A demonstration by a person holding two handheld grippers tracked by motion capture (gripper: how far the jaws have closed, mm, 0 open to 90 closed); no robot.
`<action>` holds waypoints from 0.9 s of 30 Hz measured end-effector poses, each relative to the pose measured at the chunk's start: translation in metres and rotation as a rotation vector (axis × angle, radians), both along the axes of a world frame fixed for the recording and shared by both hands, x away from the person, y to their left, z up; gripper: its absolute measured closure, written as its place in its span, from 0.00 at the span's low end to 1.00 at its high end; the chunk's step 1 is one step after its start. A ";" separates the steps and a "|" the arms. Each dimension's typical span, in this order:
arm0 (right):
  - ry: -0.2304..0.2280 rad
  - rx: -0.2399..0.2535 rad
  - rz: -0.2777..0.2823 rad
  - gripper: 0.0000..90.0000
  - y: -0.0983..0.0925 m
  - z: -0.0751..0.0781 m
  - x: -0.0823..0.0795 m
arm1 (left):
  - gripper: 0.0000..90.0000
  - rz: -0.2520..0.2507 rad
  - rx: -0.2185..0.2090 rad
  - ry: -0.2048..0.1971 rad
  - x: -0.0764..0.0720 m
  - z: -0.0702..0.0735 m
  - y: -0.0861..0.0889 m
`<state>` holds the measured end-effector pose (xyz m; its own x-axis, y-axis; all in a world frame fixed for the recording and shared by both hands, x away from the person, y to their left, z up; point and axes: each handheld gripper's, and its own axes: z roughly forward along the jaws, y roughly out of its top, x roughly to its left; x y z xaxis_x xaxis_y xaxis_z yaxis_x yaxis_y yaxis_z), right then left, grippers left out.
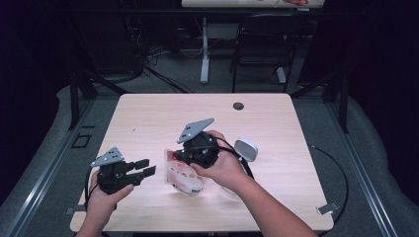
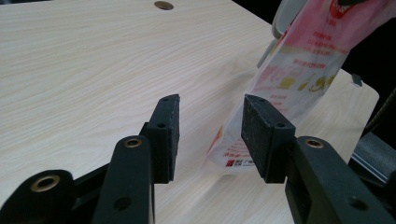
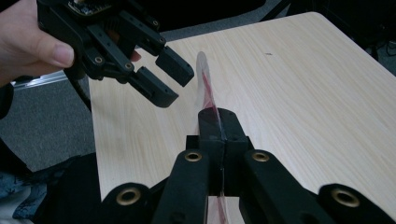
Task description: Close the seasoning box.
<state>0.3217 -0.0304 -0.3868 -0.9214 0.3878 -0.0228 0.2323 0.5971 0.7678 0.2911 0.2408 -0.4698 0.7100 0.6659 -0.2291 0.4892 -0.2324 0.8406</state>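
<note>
A clear plastic bag with red and pink print (image 1: 184, 177) hangs just above the light wood table (image 1: 163, 113), near its front middle. My right gripper (image 1: 177, 157) is shut on the bag's upper edge; in the right gripper view its jaws (image 3: 218, 123) meet on the thin film (image 3: 205, 88). My left gripper (image 1: 146, 168) is held to the left of the bag, jaws pointing at it. It stands open (image 2: 210, 121) with nothing between the pads, and the bag (image 2: 299, 60) hangs just beyond its right pad. The left gripper (image 3: 170, 79) also appears open in the right gripper view.
A white rounded object (image 1: 245, 148) lies on the table just right of my right hand. A cable hole (image 1: 238, 106) sits near the table's far edge. A dark chair (image 1: 262, 44) and a desk leg stand behind the table. A cable loops off the right side.
</note>
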 end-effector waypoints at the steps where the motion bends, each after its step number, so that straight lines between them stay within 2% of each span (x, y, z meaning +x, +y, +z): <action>1: 0.002 0.007 0.003 1.00 -0.001 0.001 0.000 | 0.63 -0.007 0.006 0.002 0.000 0.001 0.000; 3: -0.001 0.023 0.000 1.00 -0.003 0.002 -0.001 | 0.62 -0.011 0.005 0.000 0.000 0.001 0.000; 11: -0.016 0.035 -0.007 1.00 -0.010 0.009 -0.003 | 0.58 -0.039 -0.012 -0.004 0.000 -0.003 -0.006; 19: -0.023 0.062 -0.007 1.00 -0.019 0.017 -0.002 | 0.54 -0.075 0.020 0.015 0.003 -0.012 -0.016; 27: -0.032 0.054 -0.003 1.00 -0.026 0.023 -0.005 | 0.55 -0.113 0.030 0.023 0.004 -0.017 -0.026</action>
